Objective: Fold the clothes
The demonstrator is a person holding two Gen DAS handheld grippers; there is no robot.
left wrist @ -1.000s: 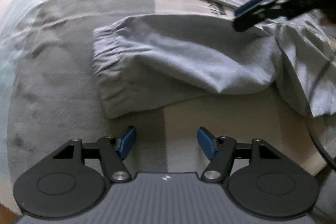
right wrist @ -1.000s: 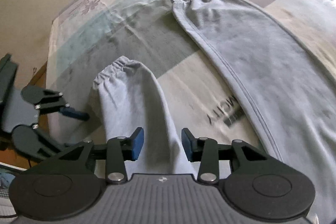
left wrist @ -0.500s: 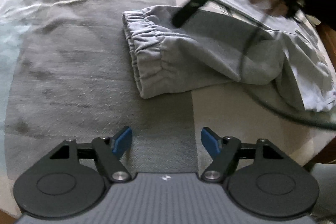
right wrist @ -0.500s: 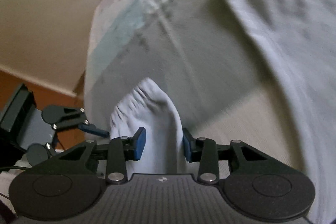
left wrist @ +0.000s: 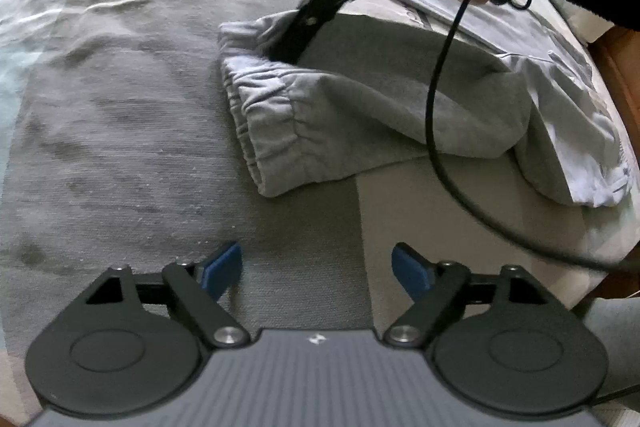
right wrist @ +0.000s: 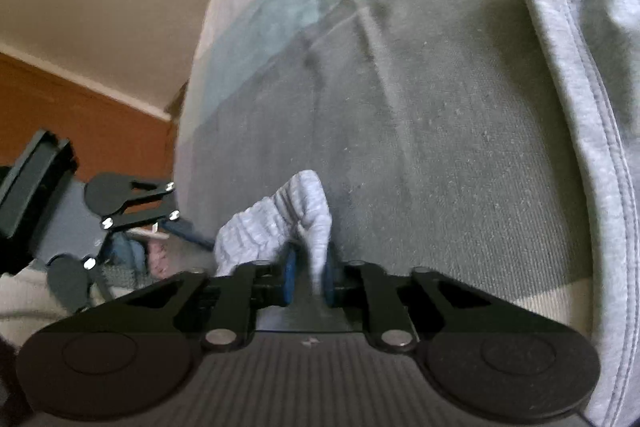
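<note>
A grey sweatshirt [left wrist: 400, 99] is spread on the bed [left wrist: 120, 107], its near sleeve lying toward the bed's edge. The cuff [right wrist: 280, 223] is pinched by the right hand-held gripper [right wrist: 308, 277] — its jaws just closed on the fabric. The left hand-held gripper [left wrist: 316, 269] is held wide apart — just opened further, nothing between its pads — above bare blanket.

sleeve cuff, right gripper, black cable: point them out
sleeve cuff [left wrist: 264, 115], left wrist view, gathered elastic band
right gripper [right wrist: 308, 277], right wrist view, between the pads, shut on the cuff
black cable [left wrist: 434, 99], left wrist view, hanging stretch
</note>
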